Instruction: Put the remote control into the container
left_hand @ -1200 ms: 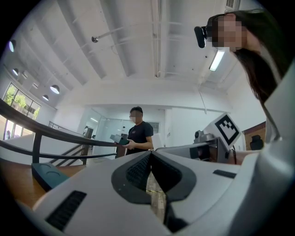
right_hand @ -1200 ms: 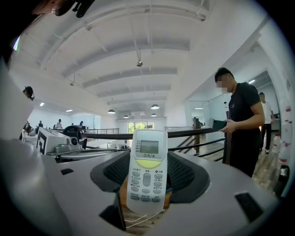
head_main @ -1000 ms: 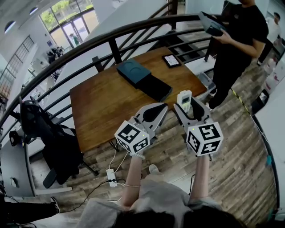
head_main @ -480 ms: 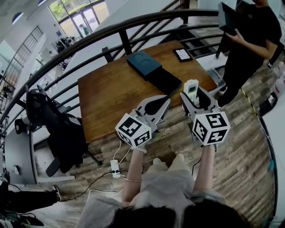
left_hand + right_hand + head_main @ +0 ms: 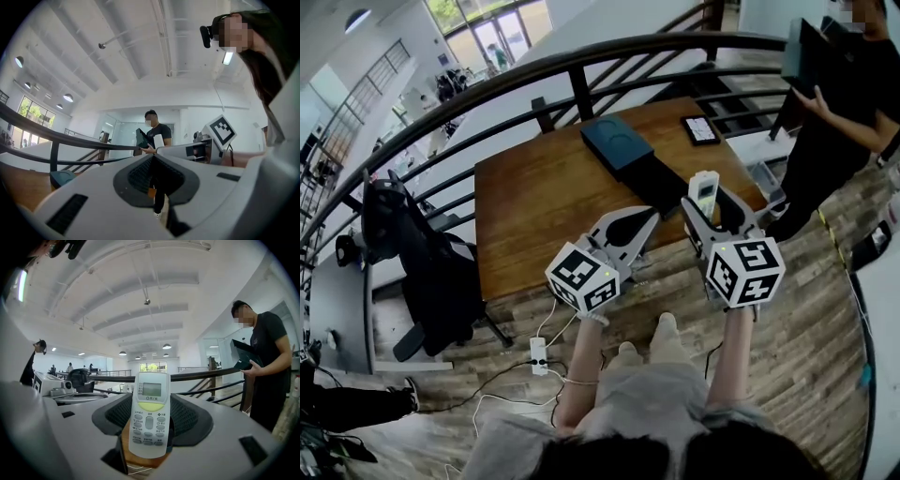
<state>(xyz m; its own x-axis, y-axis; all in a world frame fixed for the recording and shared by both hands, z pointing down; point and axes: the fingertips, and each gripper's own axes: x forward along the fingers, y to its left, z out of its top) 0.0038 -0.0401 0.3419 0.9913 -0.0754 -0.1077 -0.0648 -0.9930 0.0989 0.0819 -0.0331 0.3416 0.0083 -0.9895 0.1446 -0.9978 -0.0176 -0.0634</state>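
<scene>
A curved dark railing (image 5: 534,70) runs round the far side of the scene, from 9 o'clock to 1 o'clock in the head view. Inside it stands a brown wooden table (image 5: 534,206), at 12 o'clock from the person holding the tools. A second person (image 5: 844,103) in black stands on the plank floor at 2 o'clock, just off the table's right end, holding something flat and dark. A black office chair (image 5: 412,272) sits at 9 o'clock, beside the table's left end.

On the table, toward its far right, lies the container (image 5: 617,145), a dark blue box, with a flat black part (image 5: 661,183) lying against it on the 4 o'clock side.

The left tool (image 5: 649,217) hangs over the table's near edge. Its jaws are brought together at the tips, and nothing sits between the pads. The right tool (image 5: 707,214) is level with it at its 3 o'clock, jaws clamped on the remote control (image 5: 703,190). The white remote stands upright in the air over the table's near right corner, screen end up and clear of the jaw tips, button end between the pads. It is apart from the container, at the container's 5 o'clock.

A small phone (image 5: 700,129) lies flat at the table's far right corner, at 2 o'clock from the container.
</scene>
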